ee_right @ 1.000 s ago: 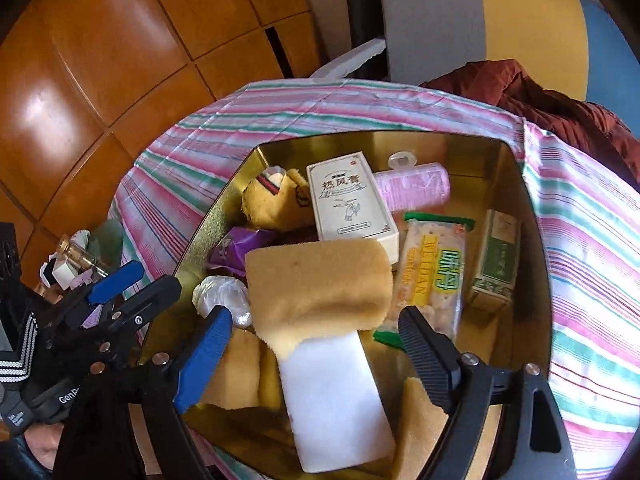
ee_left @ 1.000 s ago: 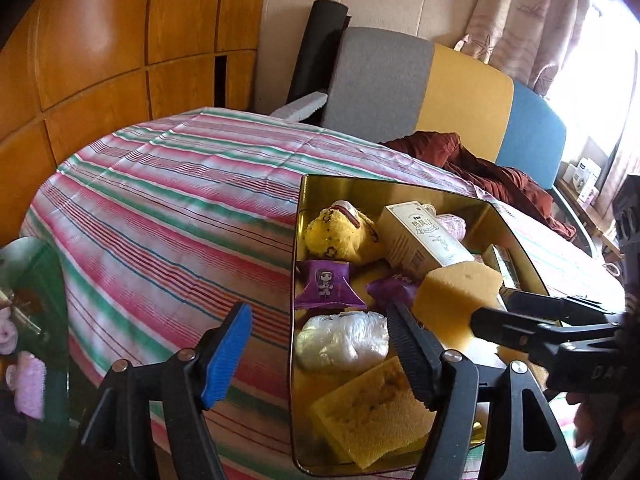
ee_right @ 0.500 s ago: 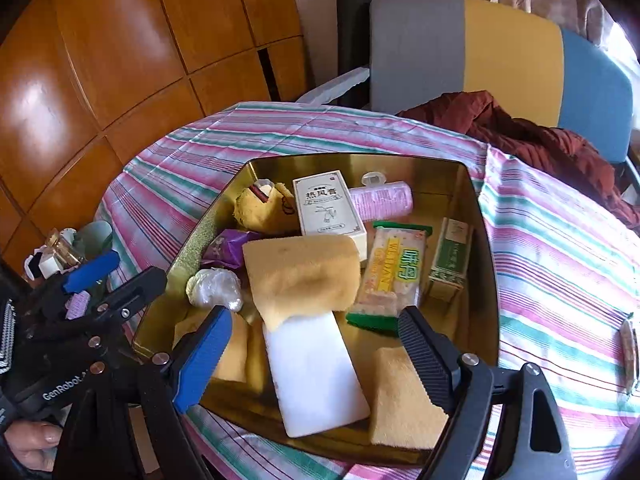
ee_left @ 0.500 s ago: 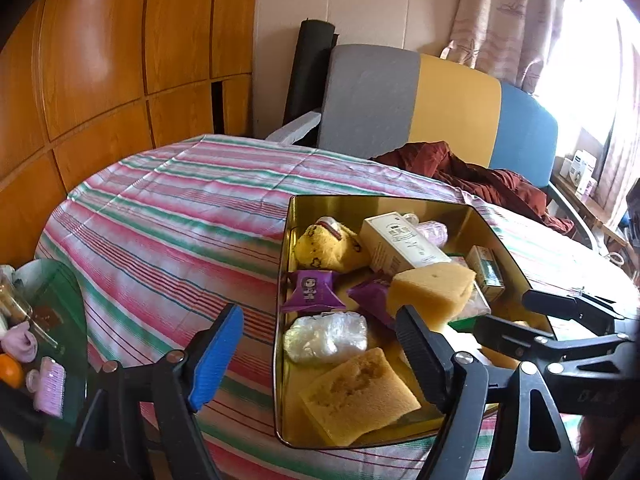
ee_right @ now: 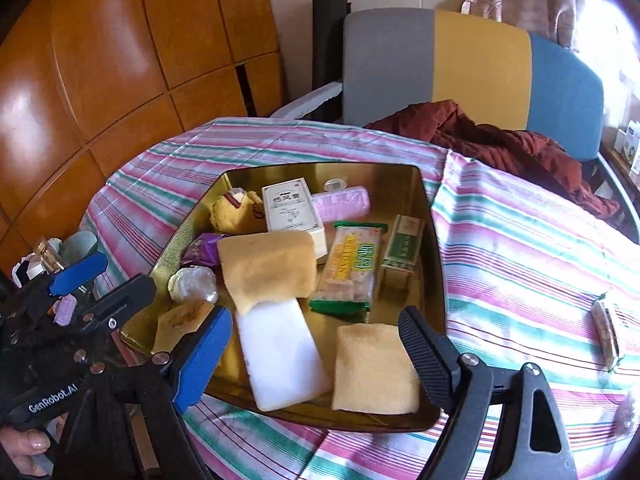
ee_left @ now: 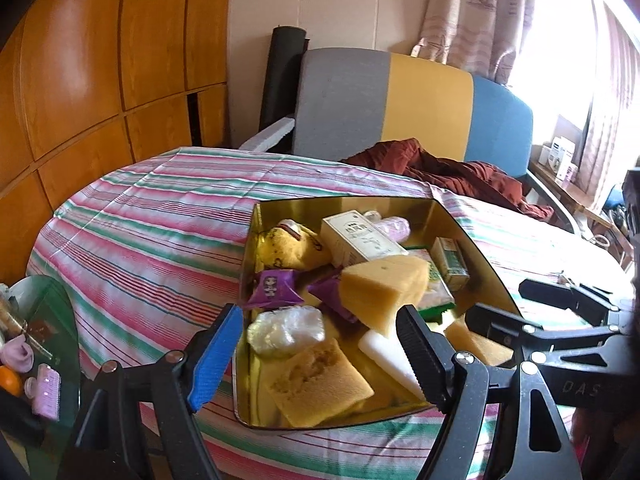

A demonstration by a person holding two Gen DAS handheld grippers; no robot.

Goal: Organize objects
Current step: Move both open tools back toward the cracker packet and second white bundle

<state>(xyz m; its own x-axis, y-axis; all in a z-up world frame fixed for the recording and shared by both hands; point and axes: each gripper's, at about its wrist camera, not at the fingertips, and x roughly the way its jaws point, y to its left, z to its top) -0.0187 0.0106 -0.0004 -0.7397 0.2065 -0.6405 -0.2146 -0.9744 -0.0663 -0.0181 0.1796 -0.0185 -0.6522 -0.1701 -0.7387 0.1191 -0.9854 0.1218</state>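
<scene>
- One gold tin tray [ee_right: 434, 240].
- Three yellow sponges [ee_right: 266, 266], one of them backed with a white pad.
- Two purple snack packets [ee_left: 274, 286].
- One white medicine box [ee_right: 292, 208].
- One green cracker pack [ee_right: 352, 268].
- One small green box [ee_right: 402, 246].
- One pink hair roller [ee_right: 340, 202].
- One yellow plush toy [ee_right: 236, 210].
- One clear plastic-wrapped bundle [ee_right: 194, 284].

Glossy gold metal tin [ee_right: 434, 216]; porous sponge [ee_right: 266, 266]; striped cloth tablecloth [ee_right: 520, 240]; shiny wood panels [ee_right: 100, 60].
</scene>
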